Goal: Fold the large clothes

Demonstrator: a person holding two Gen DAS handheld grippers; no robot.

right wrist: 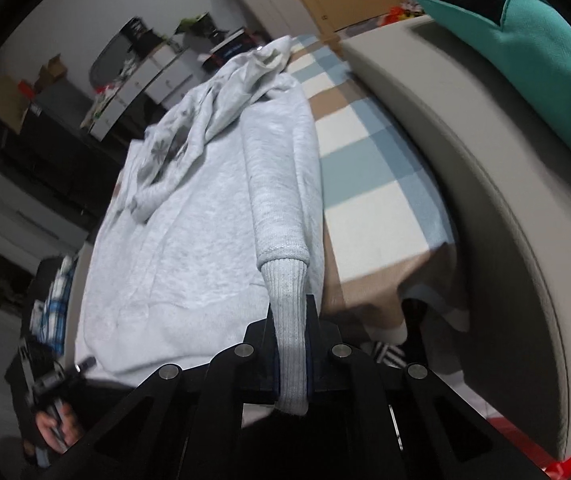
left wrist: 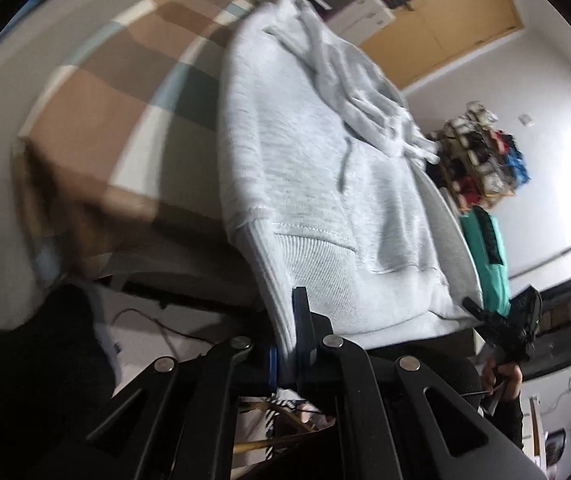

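Your left gripper (left wrist: pixel 291 320), at the bottom centre of the left wrist view, is clenched on the ribbed hem corner of the grey hoodie (left wrist: pixel 325 184); the knit runs straight down between its blue-padded fingers. Your right gripper (right wrist: pixel 291 340), at the bottom centre of the right wrist view, is clamped on the ribbed cuff of the hoodie's sleeve (right wrist: pixel 281 208), with the cuff end hanging out below the fingers.

The hoodie lies spread on the checked blanket (left wrist: pixel 125 80) of brown, white and pale blue, filling the middle of both frames. Its hood is bunched toward the top of each frame, and one drawstring (left wrist: pixel 345 164) trails down the chest. The sleeve you hold lies lengthwise along the right edge of the body in the right wrist view, just beside the blanket's blue and white squares.

A teal garment (right wrist: pixel 525 60) sits at the upper right of the right wrist view, on a pale padded edge. In each view your other hand, with its gripper, shows at a lower corner
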